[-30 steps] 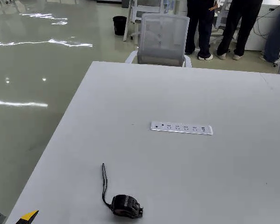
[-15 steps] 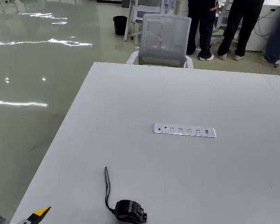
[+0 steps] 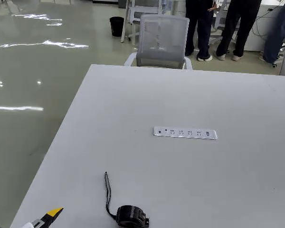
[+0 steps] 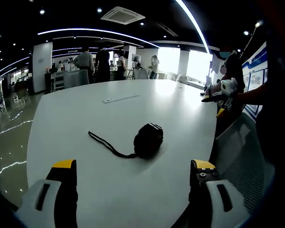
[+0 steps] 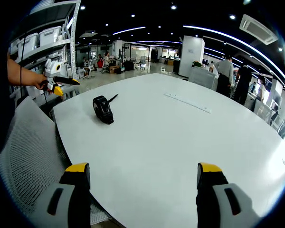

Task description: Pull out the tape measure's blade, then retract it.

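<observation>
A black tape measure (image 3: 131, 216) lies near the front edge of the white table (image 3: 180, 95), its wrist strap (image 3: 107, 190) trailing away from it. No blade shows outside the case. My left gripper (image 4: 133, 164) is open and empty, with the tape measure (image 4: 148, 139) a short way ahead of its jaws. Its yellow tip (image 3: 52, 213) shows at the table's front left corner. My right gripper (image 5: 143, 167) is open and empty too, farther back, with the tape measure (image 5: 102, 109) ahead to its left. The left gripper (image 5: 57, 78) appears there in a hand.
A white power strip (image 3: 185, 133) lies mid-table. A grey mesh chair (image 3: 162, 35) stands at the far edge, with people standing behind it and a black bin (image 3: 116, 24) on the floor. Another mesh chair back (image 5: 23, 152) sits close by the right gripper.
The left gripper's yellow tip has crept up and to the right toward the tape measure. The tape measure has stayed where it was; the head camera shifted slightly.
</observation>
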`<action>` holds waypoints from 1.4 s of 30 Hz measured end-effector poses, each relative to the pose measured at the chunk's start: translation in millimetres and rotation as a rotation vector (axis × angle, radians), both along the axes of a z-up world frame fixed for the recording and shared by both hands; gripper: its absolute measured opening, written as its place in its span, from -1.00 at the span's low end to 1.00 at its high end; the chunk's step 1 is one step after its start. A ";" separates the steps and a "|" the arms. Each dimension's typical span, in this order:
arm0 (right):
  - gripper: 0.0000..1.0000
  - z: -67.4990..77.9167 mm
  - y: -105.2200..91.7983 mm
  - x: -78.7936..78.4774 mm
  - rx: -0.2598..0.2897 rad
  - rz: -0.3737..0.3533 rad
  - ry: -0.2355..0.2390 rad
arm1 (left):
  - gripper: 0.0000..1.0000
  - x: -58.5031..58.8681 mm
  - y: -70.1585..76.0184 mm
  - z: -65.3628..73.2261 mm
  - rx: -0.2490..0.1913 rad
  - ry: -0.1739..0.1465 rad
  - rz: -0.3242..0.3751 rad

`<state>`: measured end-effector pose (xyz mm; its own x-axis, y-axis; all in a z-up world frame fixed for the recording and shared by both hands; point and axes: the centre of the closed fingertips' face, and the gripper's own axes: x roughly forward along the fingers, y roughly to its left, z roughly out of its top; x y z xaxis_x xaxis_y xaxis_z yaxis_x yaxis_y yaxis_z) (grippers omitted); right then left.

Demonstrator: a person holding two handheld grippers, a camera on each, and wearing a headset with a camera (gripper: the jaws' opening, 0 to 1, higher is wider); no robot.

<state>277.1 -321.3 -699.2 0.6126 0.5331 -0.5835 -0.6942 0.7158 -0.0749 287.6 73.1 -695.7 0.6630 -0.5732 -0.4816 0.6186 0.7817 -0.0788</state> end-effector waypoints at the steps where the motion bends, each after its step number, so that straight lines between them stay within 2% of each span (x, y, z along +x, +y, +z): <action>1: 0.89 -1.5 2.8 0.8 0.002 0.004 0.000 | 0.97 1.1 -0.7 -1.5 0.000 0.003 -0.005; 4: 0.88 -5.2 13.5 3.8 0.009 0.018 0.000 | 0.96 4.9 -3.0 -7.8 0.005 0.012 -0.020; 7: 0.89 -8.9 23.6 6.9 0.016 0.028 0.009 | 0.96 8.2 -0.5 -20.2 0.064 0.036 -0.028; 8: 0.91 -8.4 29.4 8.1 0.032 0.037 0.010 | 0.95 9.5 -1.6 -22.2 0.060 0.039 -0.031; 12: 0.92 -11.3 39.1 12.0 0.022 0.061 0.010 | 0.94 11.0 -3.1 -26.3 0.050 0.045 -0.042; 17: 0.90 -15.8 56.9 18.8 0.034 0.078 0.015 | 0.92 12.5 -9.0 -32.9 0.043 0.058 -0.055; 19: 0.89 -18.1 63.3 20.4 0.037 0.086 0.018 | 0.90 12.9 -11.9 -34.2 0.047 0.065 -0.061; 23: 0.88 -22.8 75.5 23.2 0.039 0.098 0.026 | 0.86 16.5 -19.8 -38.0 0.080 0.073 -0.096; 31: 0.85 -27.9 94.6 24.0 0.029 0.147 0.034 | 0.85 27.3 -35.0 -40.9 0.089 0.079 -0.143; 38: 0.82 -34.9 107.8 28.1 0.026 0.166 0.046 | 0.84 29.5 -46.1 -40.8 0.080 0.086 -0.159; 42: 0.81 -37.9 116.2 29.0 0.017 0.193 0.050 | 0.83 32.9 -50.0 -40.2 0.090 0.086 -0.178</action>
<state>306.1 -205.1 -737.1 0.4687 0.6479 -0.6005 -0.8212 0.5700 -0.0259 320.5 23.0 -735.9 0.5090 -0.6300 -0.5865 0.7417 0.6668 -0.0726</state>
